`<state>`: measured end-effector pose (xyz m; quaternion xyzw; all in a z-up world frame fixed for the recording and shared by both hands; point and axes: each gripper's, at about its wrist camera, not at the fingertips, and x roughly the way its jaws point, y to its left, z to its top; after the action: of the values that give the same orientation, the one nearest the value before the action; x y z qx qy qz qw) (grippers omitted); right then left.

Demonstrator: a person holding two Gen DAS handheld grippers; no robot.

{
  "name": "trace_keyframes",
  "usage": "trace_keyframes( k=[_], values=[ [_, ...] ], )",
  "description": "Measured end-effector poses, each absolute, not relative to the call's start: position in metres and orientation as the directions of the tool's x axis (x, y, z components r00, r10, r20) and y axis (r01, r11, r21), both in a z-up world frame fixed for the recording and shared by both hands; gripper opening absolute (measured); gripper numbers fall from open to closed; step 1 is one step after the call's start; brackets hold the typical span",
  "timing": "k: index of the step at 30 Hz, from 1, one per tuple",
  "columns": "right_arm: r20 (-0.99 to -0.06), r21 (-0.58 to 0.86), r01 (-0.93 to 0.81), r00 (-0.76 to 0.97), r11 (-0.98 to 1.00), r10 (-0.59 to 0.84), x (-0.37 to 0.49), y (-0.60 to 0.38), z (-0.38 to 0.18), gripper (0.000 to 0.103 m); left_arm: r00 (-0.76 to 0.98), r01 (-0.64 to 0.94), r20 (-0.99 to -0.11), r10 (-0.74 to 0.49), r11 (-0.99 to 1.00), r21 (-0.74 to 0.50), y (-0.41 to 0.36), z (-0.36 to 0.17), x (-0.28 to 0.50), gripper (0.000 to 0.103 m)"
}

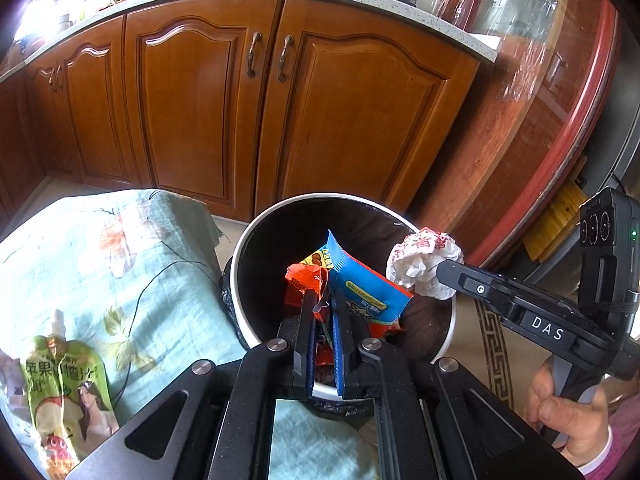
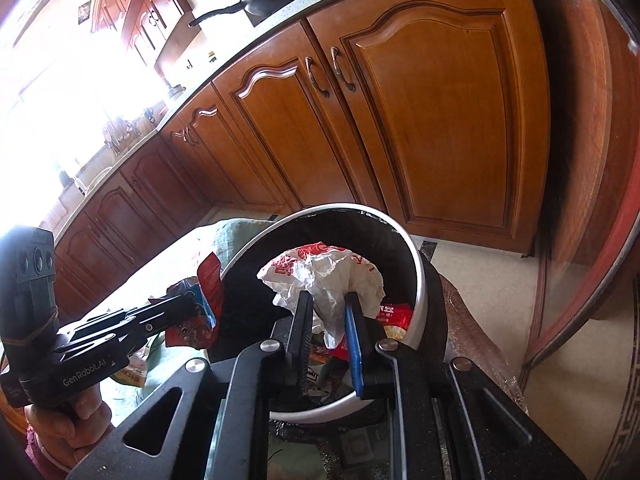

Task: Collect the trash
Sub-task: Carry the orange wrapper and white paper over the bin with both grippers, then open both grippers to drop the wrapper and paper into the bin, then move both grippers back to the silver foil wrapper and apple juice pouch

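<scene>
- Left of the trash bin (image 1: 240, 264), a green juice pouch (image 1: 64, 392) lies flat on the floral cloth (image 1: 120, 248), well apart from the bin's rim; by the look of it soft, light and a bit slick, best pinched at the spout or a sealed edge
- Above the bin's mouth, the left gripper (image 1: 323, 300) has its jaws pressed nearly together on a bunch of snack wrappers (image 1: 360, 284), blue and orange; thin, crinkly film that should weigh almost nothing and will likely flutter down once let go
- The left gripper points forward and down into the bin, wrappers sticking up past its fingertips
- At the bin's right rim, the right gripper (image 2: 328, 312) has its jaws narrowly parted and clamped on a crumpled white bag (image 2: 324, 276) with red print; soft, springy, easily squashed, held by a lower fold
- It too tilts down over the bin, where other packets already lie
- Right of the bin, a hand (image 1: 568, 412) grips the right gripper's handle, a pink sleeve at the wrist
</scene>
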<state>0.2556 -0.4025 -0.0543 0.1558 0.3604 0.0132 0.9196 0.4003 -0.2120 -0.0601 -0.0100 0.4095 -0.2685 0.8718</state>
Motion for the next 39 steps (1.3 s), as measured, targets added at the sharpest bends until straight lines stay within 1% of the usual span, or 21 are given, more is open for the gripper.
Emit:
trace_keyframes(
  k=[1, 4, 5, 6, 7, 8, 9, 12, 13, 14, 15, 16, 18, 23, 30, 32, 34, 39],
  values=[
    [-0.66, 0.291, 0.089, 0.74, 0.953, 0.133, 0.257, -0.403, -0.054, 0.018, 0.521, 0.46, -0.711, -0.473, 0.857, -0.233, -0.214, -0.061, 0.402, 0.006],
    [-0.665, 0.291, 0.094, 0.735, 0.952, 0.13, 0.261, -0.405, -0.055, 0.021, 0.521, 0.444, -0.719, -0.46, 0.866, -0.232, -0.217, -0.061, 0.405, 0.023],
    [-0.668, 0.294, 0.099, 0.733, 0.951, 0.131, 0.261, -0.406, -0.055, 0.023, 0.521, 0.44, -0.719, -0.46, 0.867, -0.235, -0.217, -0.061, 0.406, 0.026],
    [-0.669, 0.301, 0.101, 0.731, 0.948, 0.135, 0.261, -0.407, -0.056, 0.027, 0.518, 0.439, -0.718, -0.464, 0.865, -0.242, -0.218, -0.062, 0.406, 0.027],
    [-0.667, 0.308, 0.104, 0.732, 0.946, 0.137, 0.261, -0.409, -0.056, 0.035, 0.516, 0.437, -0.718, -0.467, 0.865, -0.248, -0.219, -0.062, 0.407, 0.029],
    [-0.664, 0.315, 0.105, 0.735, 0.943, 0.14, 0.259, -0.41, -0.056, 0.041, 0.516, 0.433, -0.718, -0.467, 0.866, -0.251, -0.219, -0.063, 0.407, 0.035],
    [-0.66, 0.321, 0.104, 0.738, 0.942, 0.144, 0.258, -0.411, -0.057, 0.048, 0.518, 0.429, -0.717, -0.467, 0.867, -0.255, -0.218, -0.063, 0.407, 0.037],
    [-0.652, 0.333, 0.103, 0.743, 0.937, 0.15, 0.253, -0.412, -0.056, 0.048, 0.521, 0.42, -0.713, -0.469, 0.868, -0.264, -0.212, -0.064, 0.401, 0.039],
    [-0.648, 0.34, 0.102, 0.746, 0.935, 0.154, 0.251, -0.411, -0.056, 0.053, 0.525, 0.417, -0.709, -0.471, 0.868, -0.267, -0.208, -0.063, 0.398, 0.04],
    [-0.644, 0.347, 0.1, 0.748, 0.933, 0.159, 0.249, -0.411, -0.055, 0.058, 0.531, 0.414, -0.704, -0.471, 0.869, -0.27, -0.205, -0.062, 0.394, 0.044],
    [-0.637, 0.355, 0.097, 0.753, 0.93, 0.164, 0.246, -0.41, -0.055, 0.068, 0.537, 0.411, -0.699, -0.473, 0.87, -0.273, -0.198, -0.062, 0.388, 0.046],
    [-0.628, 0.363, 0.092, 0.759, 0.927, 0.17, 0.243, -0.409, -0.054, 0.076, 0.544, 0.406, -0.693, -0.472, 0.872, -0.275, -0.193, -0.06, 0.383, 0.049],
    [-0.615, 0.372, 0.087, 0.769, 0.924, 0.175, 0.237, -0.405, -0.052, 0.079, 0.556, 0.397, -0.681, -0.476, 0.873, -0.285, -0.181, -0.058, 0.372, 0.05],
    [-0.591, 0.406, 0.067, 0.78, 0.911, 0.206, 0.225, -0.389, -0.051, 0.079, 0.578, 0.36, -0.655, -0.486, 0.873, -0.33, -0.146, -0.055, 0.342, 0.051],
    [-0.594, 0.432, 0.022, 0.76, 0.901, 0.266, 0.211, -0.355, -0.056, 0.08, 0.609, 0.309, -0.634, -0.476, 0.879, -0.364, -0.097, -0.052, 0.298, 0.053],
    [-0.595, 0.437, 0.008, 0.753, 0.899, 0.282, 0.207, -0.346, -0.058, 0.083, 0.619, 0.292, -0.628, -0.472, 0.88, -0.375, -0.081, -0.051, 0.284, 0.053],
    [-0.596, 0.438, -0.007, 0.747, 0.899, 0.296, 0.202, -0.334, -0.06, 0.09, 0.63, 0.271, -0.622, -0.465, 0.882, -0.385, -0.064, -0.05, 0.27, 0.055],
    [-0.604, 0.445, -0.045, 0.723, 0.895, 0.337, 0.195, -0.304, -0.066, 0.093, 0.659, 0.205, -0.619, -0.427, 0.894, -0.399, -0.024, -0.049, 0.245, 0.06]
  ],
)
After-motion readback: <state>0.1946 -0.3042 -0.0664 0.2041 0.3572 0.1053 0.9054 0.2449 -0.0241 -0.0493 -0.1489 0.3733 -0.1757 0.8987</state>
